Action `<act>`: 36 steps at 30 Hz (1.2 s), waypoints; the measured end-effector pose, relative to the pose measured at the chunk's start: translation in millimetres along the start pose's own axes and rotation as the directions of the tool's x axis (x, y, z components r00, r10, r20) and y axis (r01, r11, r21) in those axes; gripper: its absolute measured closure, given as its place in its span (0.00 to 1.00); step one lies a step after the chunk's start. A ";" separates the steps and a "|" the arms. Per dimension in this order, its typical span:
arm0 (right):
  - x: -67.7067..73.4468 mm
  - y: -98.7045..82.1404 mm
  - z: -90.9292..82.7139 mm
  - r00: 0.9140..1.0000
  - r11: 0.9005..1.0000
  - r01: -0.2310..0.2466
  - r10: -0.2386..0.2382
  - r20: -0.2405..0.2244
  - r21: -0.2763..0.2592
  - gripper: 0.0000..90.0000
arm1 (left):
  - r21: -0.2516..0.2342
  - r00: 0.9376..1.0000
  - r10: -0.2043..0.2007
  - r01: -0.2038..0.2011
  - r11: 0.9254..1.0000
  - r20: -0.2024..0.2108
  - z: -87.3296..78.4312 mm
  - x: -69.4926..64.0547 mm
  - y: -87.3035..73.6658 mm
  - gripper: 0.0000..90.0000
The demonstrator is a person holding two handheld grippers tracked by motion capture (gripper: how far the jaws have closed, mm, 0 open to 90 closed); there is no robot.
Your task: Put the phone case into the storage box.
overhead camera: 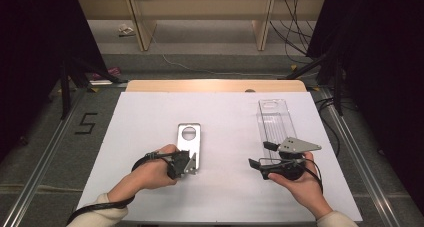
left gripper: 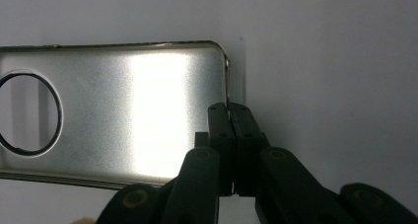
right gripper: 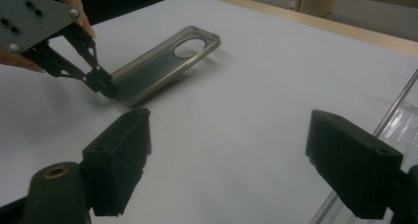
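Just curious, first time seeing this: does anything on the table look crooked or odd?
Yes: the metal phone case sits tilted, its near end lifted off the table where the left hand-held gripper pinches its rim.

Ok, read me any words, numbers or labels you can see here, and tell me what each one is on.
"5": a dark figure marked on the grey floor left of the table.
The metal phone case, the clear plastic case and both grippers carry no readable text in these pictures.
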State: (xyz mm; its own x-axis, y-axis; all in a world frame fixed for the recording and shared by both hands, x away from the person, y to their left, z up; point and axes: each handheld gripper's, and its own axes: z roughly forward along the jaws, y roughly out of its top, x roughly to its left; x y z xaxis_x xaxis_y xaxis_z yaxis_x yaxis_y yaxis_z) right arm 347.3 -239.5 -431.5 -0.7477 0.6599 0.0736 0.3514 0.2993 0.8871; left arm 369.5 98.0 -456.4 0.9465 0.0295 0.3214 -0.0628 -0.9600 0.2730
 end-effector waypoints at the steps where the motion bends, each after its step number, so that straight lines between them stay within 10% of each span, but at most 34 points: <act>1: 0.2 0.1 0.2 1.000 1.000 0.002 -0.002 -0.001 0.001 0.21 | -0.005 1.000 -0.005 0.005 1.000 -0.004 -1.0 -0.5 0.2 0.98; 36: 5.2 10.1 11.4 1.000 0.999 -0.022 0.022 -0.014 -0.027 0.21 | -0.087 0.999 -0.009 0.004 0.996 -0.048 -21.3 -5.4 9.0 0.98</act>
State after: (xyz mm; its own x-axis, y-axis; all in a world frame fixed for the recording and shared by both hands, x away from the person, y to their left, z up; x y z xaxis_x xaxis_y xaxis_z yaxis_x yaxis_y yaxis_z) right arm 353.4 -225.2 -427.4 -0.7477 0.6565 0.0996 0.3527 0.2656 0.8972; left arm 357.1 95.1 -436.4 0.9305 0.0513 0.3626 -0.0860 -0.9318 0.3526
